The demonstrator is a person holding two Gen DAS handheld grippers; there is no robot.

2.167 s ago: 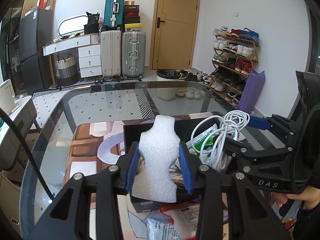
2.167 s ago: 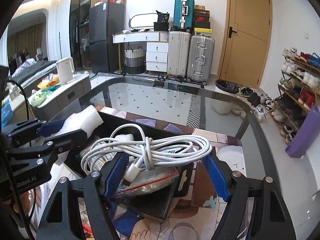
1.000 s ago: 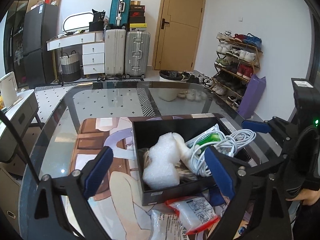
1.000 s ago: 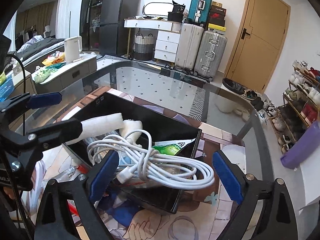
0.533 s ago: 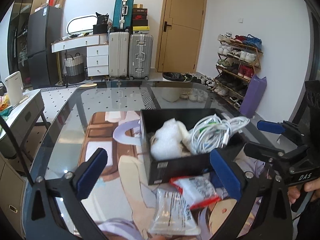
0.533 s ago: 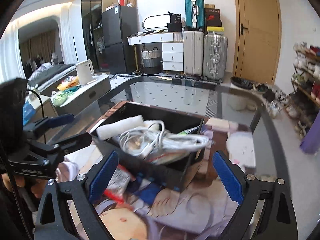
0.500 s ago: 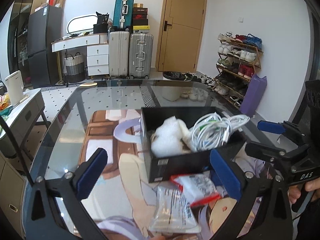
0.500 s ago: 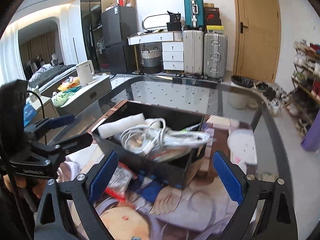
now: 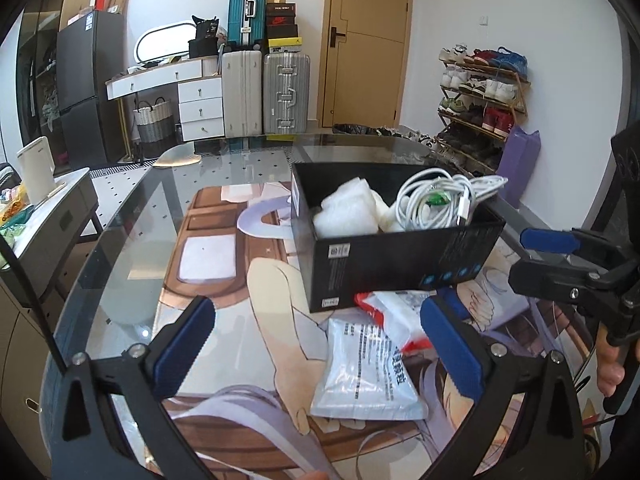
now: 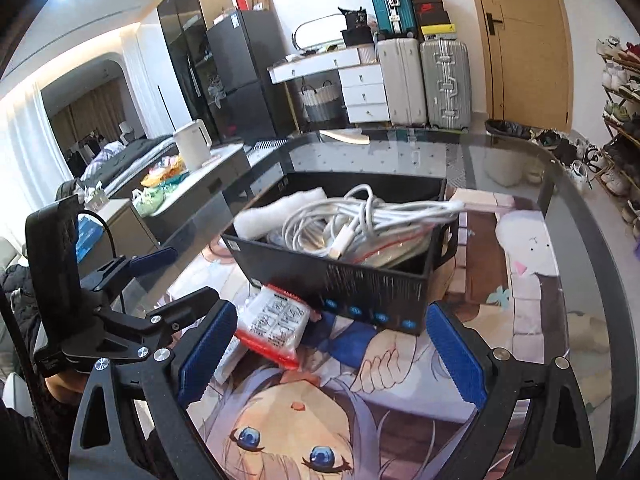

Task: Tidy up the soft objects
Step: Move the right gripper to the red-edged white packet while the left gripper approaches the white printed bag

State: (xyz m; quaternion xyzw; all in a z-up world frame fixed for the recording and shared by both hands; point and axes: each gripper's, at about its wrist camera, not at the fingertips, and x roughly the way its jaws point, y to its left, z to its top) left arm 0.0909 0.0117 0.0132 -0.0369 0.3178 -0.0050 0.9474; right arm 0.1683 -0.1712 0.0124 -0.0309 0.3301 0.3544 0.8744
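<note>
Black cardboard makes up the open rectangular box (image 9: 400,256) that stands on the glass table (image 9: 132,248), over an illustrated anime-print mat (image 9: 256,304). In the left wrist view the box's long axis runs across the picture and slightly away to the right, with one near corner turned toward the camera. Inside it, at the left end, sits a lump of white foam wrap (image 9: 348,212); to its right a coiled white charging cable (image 9: 436,200) is heaped above the rim, its loops lying roughly along the box's length and one strand reaching out over the right end wall. A clear zip bag with a red seal (image 10: 384,248) lies under the cable.

Just in front of the box, a small white packet edged in red (image 9: 394,312) is tucked against its base, and a larger flat clear plastic pouch with printed text (image 9: 364,372) lies partly under that packet, its long side pointing toward the camera.

Both grippers hover short of the box, well apart from it. The left gripper (image 9: 316,348) has its blue pads spread fully wide, having just been opening, with nothing gripped. The right gripper (image 10: 328,352) is likewise spread wide and empty.
</note>
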